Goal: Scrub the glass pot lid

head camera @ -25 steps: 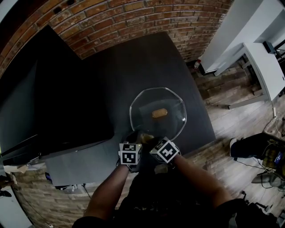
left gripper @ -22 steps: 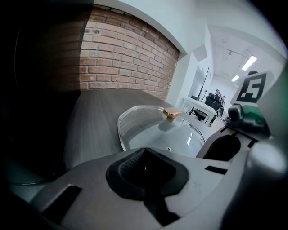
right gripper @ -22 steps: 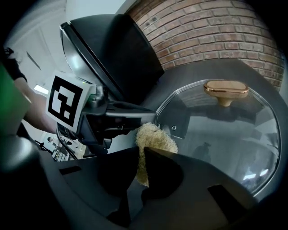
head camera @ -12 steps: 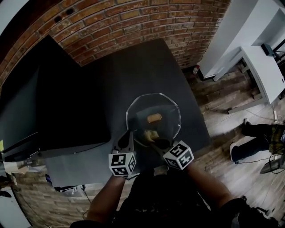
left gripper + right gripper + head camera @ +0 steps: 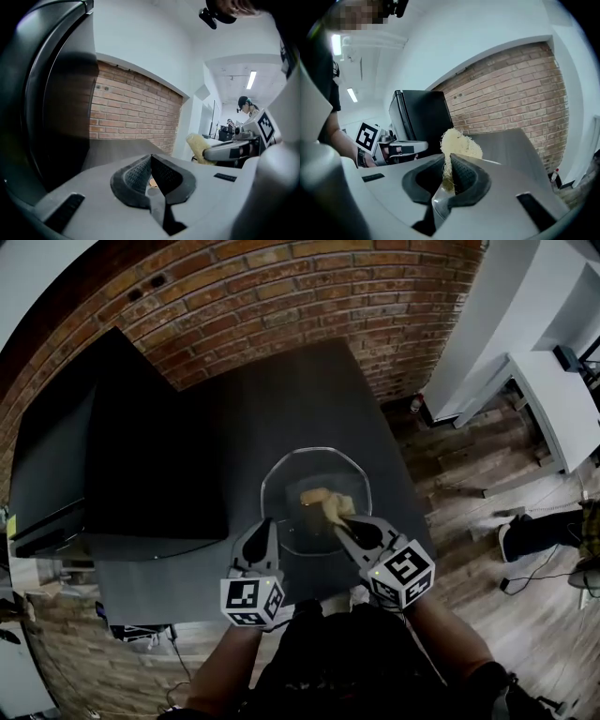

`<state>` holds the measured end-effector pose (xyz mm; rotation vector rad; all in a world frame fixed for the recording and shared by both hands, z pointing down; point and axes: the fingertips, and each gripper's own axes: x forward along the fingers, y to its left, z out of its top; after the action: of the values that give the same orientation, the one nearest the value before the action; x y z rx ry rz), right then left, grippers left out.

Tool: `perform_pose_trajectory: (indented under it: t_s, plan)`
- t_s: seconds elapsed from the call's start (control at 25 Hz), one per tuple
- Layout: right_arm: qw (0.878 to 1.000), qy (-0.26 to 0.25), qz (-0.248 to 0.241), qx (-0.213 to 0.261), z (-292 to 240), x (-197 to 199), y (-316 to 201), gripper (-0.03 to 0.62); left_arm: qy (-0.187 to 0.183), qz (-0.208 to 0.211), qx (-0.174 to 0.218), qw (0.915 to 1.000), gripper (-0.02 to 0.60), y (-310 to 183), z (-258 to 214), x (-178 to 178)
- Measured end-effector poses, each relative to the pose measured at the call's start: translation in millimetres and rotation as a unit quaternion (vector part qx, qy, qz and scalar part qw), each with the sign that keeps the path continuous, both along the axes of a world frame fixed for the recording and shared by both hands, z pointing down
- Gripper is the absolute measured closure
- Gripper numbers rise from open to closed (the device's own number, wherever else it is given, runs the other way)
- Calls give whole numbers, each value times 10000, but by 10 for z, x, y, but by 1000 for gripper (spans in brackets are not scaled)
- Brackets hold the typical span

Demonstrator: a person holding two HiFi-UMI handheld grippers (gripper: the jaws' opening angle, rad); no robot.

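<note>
The glass pot lid (image 5: 291, 521) lies on the dark table, its brown knob (image 5: 312, 495) near the middle. My left gripper (image 5: 266, 524) is at the lid's left rim; its jaws (image 5: 151, 171) are shut, apparently pinching the thin rim, and the knob shows through the small gap below the pads. My right gripper (image 5: 343, 521) reaches over the lid from the right, shut on a yellow fibrous scrubber (image 5: 337, 505). The scrubber (image 5: 461, 143) sticks up out of the right gripper (image 5: 449, 169) and sits just right of the knob. The scrubber (image 5: 199, 145) also shows in the left gripper view.
A big black box (image 5: 122, 456) stands on the dark table (image 5: 281, 390) left of the lid. A brick wall (image 5: 281, 287) runs behind. The table's right edge drops to a wooden floor (image 5: 469, 474), with a white desk (image 5: 562, 381) and someone's leg (image 5: 539, 531) there.
The right gripper carried the scrubber from the lid's front rim to beside the knob. The left gripper moved from the front rim to the left rim.
</note>
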<state>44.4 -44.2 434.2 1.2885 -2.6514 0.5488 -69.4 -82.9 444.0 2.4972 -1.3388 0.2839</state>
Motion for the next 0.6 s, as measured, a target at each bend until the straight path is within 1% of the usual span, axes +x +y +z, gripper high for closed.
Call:
perform_pose_trajectory:
  t_s: [0.12,0.24,0.36,0.6]
  plan:
    - [9991,227,-46,367,-183,105,49,553,9,-78,81,9999,549,97,-90,89]
    - [9979,296,-156,552,-290,204,139,553,-10,-153,157,9998,549,213,-168,201]
    - [9975,277,-249,602,-312,328,204,553,-9,-261,251,9993,549,308,-249,315]
    - [9976,206,-381,544,-275,565,276,553,-8,-503,321,9982,549,480,-326,477]
